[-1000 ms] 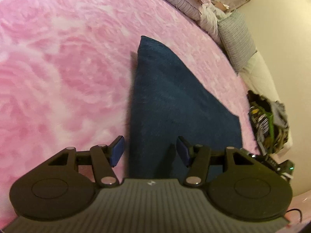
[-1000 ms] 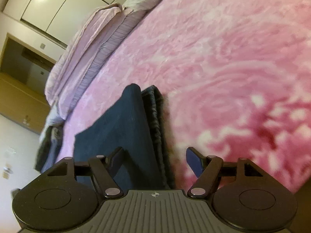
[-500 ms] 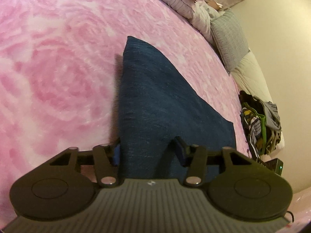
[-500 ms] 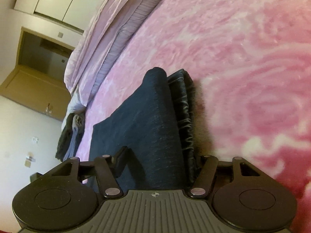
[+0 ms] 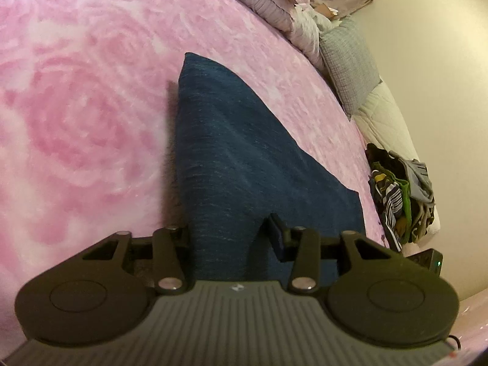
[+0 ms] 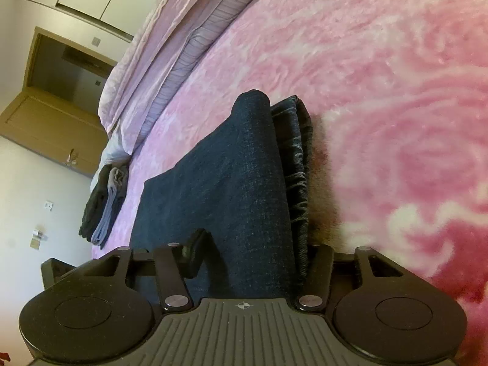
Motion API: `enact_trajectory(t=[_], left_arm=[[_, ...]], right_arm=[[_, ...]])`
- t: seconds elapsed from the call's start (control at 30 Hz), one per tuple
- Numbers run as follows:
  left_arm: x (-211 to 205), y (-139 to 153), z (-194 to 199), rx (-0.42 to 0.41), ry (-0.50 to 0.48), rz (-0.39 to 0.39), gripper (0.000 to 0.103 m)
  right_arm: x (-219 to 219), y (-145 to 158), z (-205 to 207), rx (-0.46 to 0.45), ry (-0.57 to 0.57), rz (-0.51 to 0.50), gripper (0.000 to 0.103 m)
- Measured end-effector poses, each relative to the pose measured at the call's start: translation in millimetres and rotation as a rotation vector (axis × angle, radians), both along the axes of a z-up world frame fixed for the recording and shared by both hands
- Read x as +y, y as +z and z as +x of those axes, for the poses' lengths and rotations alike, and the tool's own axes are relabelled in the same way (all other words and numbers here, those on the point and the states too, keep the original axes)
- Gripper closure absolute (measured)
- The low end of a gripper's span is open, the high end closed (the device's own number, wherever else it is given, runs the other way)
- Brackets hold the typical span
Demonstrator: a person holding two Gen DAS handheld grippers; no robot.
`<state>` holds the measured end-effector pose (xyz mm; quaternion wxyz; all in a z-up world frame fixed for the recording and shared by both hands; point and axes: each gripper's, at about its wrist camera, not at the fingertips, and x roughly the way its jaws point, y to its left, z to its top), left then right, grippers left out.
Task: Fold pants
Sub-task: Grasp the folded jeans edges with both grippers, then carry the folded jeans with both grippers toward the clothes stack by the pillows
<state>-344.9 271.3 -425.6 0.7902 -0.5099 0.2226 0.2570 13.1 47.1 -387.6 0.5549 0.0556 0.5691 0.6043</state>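
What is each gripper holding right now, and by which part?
Both grippers straddle the near end of the folded dark jeans: left gripper and right gripper, jaws closing on its thick edge. A firm hold cannot be told yet.

Both fisheye views sit low and close, each looking forward and downward along its own gripper's fingers. They share the folded dark-blue denim pants [image 5: 244,164] [image 6: 244,177] on the pink rose-patterned fleece blanket [image 5: 79,97] [image 6: 381,76] — seen from opposite ends.

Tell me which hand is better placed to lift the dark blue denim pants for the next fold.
Neither clearly: both. The left tongs and right tongs are each closing around a near edge of the folded dark blue denim pants on the pink rose-patterned blanket, so lifting together looks likeliest.
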Motion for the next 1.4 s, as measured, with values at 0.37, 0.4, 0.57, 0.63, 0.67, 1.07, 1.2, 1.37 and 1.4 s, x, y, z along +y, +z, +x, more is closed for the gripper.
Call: enact_trajectory(t=[0.37, 0.4, 0.57, 0.63, 0.67, 1.07, 1.2, 1.37, 1.4], left_arm=[[-18.4, 53.0, 20.1, 0.137, -0.035, 0.096, 0.085], [-18.0, 62.0, 22.4, 0.149, -0.029, 0.077, 0.086], [-23.9, 103.9, 17.1, 0.217, -0.003, 0.030, 0.087], [-25.8, 122.3, 5.6, 0.222, 0.033, 0.006, 0.087], [-27.7, 132.5, -2.1, 0.220, 0.055, -0.005, 0.088], [-53.0, 274.7, -95.4, 0.218, 0.362, 0.035, 0.088], [-40.1, 299.9, -131.1, 0.220, 0.436, 0.069, 0.088], [-6.3, 312.8, -180.7, 0.216, 0.488, 0.097, 0.088], [4.3, 313.6, -191.6, 0.212, 0.495, 0.099, 0.087]], right_arm=[[13.7, 32.2, -13.9, -0.103, 0.030, -0.080, 0.075], [17.7, 40.5, -16.6, -0.106, 0.036, -0.097, 0.077], [39.0, 80.4, -28.7, -0.099, 0.097, -0.176, 0.080], [47.4, 96.0, -35.3, -0.086, 0.122, -0.198, 0.080], [50.8, 104.3, -37.8, -0.071, 0.132, -0.206, 0.080], [122.5, 226.7, -117.3, -0.057, 0.396, -0.146, 0.080], [158.2, 242.9, -156.2, -0.061, 0.468, -0.117, 0.080], [211.9, 252.0, -212.6, -0.073, 0.526, -0.089, 0.080], [225.9, 252.7, -227.0, -0.075, 0.531, -0.084, 0.080]])
